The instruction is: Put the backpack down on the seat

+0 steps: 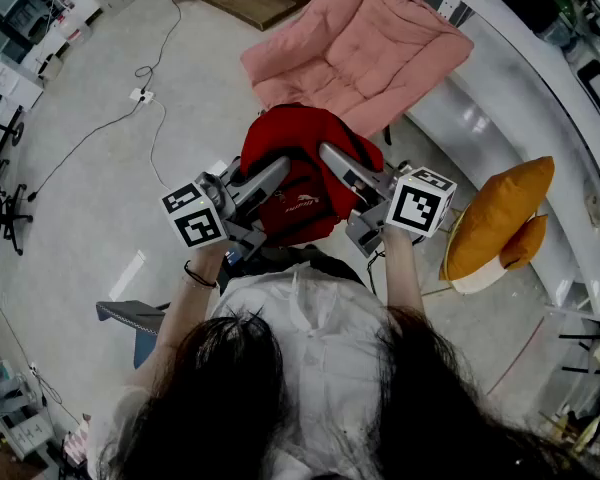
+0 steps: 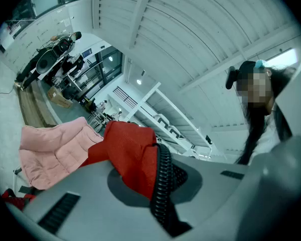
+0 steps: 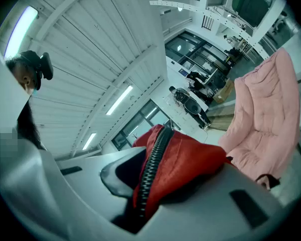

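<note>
Red backpack (image 1: 298,173) – fabric with a black zipper line – hangs between the two grippers in front of the person's chest, clear of the floor.

Left gripper (image 1: 275,171): jaws clenched on a fold of the red fabric, the zipper teeth running right through the pinch, as the left gripper view shows.

Right gripper (image 1: 332,158): same picture in the right gripper view, jaws clamped on red fabric and zipper, with cloth bunched up above the jaws.

Both grippers reach in roughly level from either side, and their marker cubes sit just in front of the person's hands.

Seat (image 1: 365,43): pink, padded and quilted, directly ahead of the backpack. In the head view the top of the backpack overlaps the seat's near edge – contact cannot be judged from that angle.

Surroundings: an orange cushion (image 1: 500,213) lies on the floor to the right, beside a long white shelf unit (image 1: 500,98). A thin cable (image 1: 100,133) trails over the pale floor to the left.
</note>
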`<act>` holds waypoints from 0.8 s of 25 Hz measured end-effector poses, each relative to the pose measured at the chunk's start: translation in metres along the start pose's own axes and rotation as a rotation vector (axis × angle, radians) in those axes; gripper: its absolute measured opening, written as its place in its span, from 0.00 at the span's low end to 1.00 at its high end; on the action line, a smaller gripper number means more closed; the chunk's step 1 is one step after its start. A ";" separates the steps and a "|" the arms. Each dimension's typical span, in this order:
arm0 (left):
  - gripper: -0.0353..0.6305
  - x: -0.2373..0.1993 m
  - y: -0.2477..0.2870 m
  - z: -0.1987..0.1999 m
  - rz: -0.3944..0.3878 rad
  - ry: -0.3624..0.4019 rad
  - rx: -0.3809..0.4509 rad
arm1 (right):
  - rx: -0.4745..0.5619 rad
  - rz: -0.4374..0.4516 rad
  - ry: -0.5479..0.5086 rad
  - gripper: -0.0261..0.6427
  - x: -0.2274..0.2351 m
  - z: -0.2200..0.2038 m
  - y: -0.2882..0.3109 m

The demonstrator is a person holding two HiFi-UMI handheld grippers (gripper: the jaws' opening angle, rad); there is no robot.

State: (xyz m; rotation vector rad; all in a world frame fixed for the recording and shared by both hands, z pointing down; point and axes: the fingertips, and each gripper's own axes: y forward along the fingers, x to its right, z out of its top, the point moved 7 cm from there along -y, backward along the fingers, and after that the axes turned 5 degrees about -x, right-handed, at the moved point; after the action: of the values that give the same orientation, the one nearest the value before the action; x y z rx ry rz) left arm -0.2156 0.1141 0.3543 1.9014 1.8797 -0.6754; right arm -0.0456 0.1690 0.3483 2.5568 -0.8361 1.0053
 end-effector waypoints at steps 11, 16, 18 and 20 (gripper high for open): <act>0.11 0.006 0.003 0.001 0.032 0.027 -0.001 | 0.010 0.027 0.007 0.16 0.001 0.005 -0.002; 0.11 0.009 0.003 0.004 0.041 0.036 0.006 | 0.012 0.035 0.003 0.16 -0.002 0.009 -0.001; 0.11 0.009 0.003 0.007 0.041 0.041 0.007 | 0.015 0.037 -0.001 0.16 -0.003 0.012 0.000; 0.11 0.009 0.006 0.010 0.043 0.046 0.007 | 0.019 0.042 -0.003 0.16 -0.003 0.015 0.000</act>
State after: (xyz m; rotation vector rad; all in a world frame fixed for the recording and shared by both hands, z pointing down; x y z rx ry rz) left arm -0.2108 0.1161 0.3407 1.9715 1.8610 -0.6301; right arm -0.0391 0.1633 0.3355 2.5671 -0.8889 1.0273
